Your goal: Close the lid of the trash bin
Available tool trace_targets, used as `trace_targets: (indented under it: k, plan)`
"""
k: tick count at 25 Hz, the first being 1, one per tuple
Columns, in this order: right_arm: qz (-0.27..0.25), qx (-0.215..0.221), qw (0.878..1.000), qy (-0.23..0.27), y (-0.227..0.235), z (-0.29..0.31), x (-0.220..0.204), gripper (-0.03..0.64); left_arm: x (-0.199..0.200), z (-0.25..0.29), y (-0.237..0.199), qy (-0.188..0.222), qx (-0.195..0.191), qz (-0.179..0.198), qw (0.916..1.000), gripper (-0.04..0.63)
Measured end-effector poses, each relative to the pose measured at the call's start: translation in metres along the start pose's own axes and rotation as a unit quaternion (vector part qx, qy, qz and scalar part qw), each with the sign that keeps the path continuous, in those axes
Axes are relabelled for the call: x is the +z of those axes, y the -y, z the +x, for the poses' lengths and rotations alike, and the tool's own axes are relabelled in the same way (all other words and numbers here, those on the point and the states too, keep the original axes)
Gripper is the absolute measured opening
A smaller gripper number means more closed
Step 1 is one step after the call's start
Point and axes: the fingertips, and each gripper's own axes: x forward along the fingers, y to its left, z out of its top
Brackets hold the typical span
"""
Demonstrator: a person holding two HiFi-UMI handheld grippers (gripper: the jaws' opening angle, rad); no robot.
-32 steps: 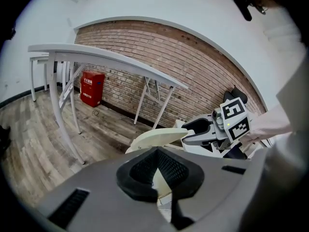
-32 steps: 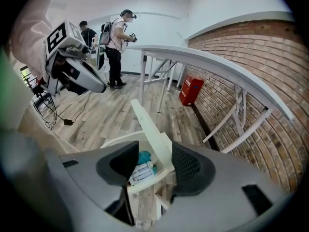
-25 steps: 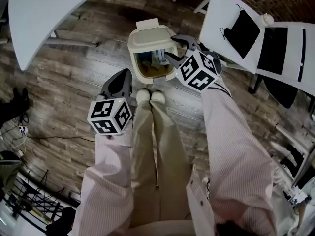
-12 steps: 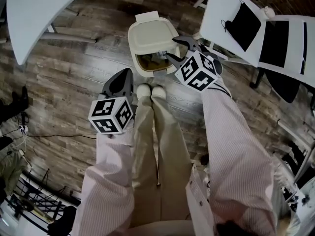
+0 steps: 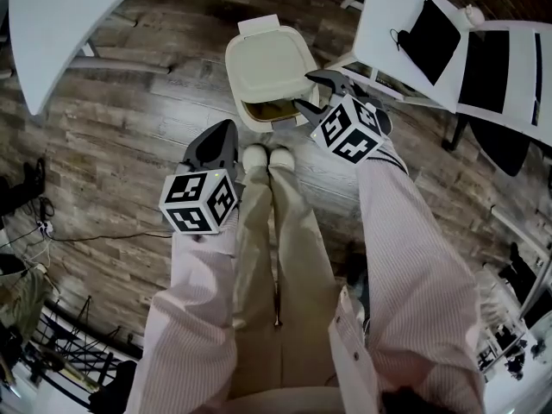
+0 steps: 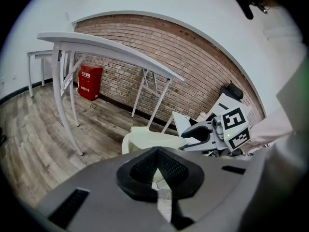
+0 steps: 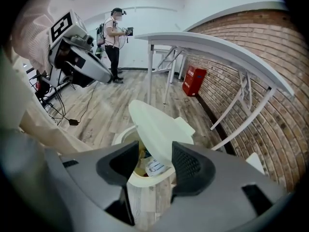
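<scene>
1. Right hand-held gripper (image 5: 312, 91): jaws spread, grasping nothing. It is poised at the right rim of the bin. In the right gripper view the lid's free edge shows in the gap just beyond the jaws. Whether either jaw touches the lid cannot be told.
2. Left hand-held gripper (image 5: 222, 132): jaws clenched together on nothing. It is held left of centre in the head view, apart from the bin.
3. Lid (image 5: 269, 61): cream plastic, tilted partway down over the opening, with the near edge raised.
   - Judged light, thin, smooth and stiff enough to push.
   - Being hinged, it likely needs no grip. A downward press on the top face near the free edge should serve.
4. Trash bin (image 5: 259, 121): upper centre of the head view, standing on the wooden floor (image 5: 129, 145). It is just beyond the person's shoes (image 5: 266, 156) and near the white worktop (image 5: 388, 24) at upper right. Judged light, so a hard shove might slide or tip it.
5. Hidden or unclear:
   - The hinge cannot be seen, and the bin's body is mostly covered by the lid from above.
   - Of the contents, only a scrap of paper (image 7: 153, 167) shows in the gap.
</scene>
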Motion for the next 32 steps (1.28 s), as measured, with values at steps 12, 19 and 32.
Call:
trace_targets:
  k: [12, 19, 32]
  plan:
    - [0.007, 0.035, 0.999, -0.027, -0.032, 0.024, -0.036, 0.198, -0.005, 0.014, -0.007, -0.02, -0.008, 0.021, 0.9996, -0.006]
    - [0.031, 0.04, 0.998, -0.025, -0.037, 0.034, -0.045, 0.198, -0.012, 0.024, -0.011, -0.033, -0.013, 0.027, 0.999, -0.008]
    - [0.136, 0.048, 0.989, 0.005, -0.041, 0.053, -0.057, 0.198, -0.036, 0.044, -0.019, -0.047, -0.021, 0.021, 0.9984, -0.006]
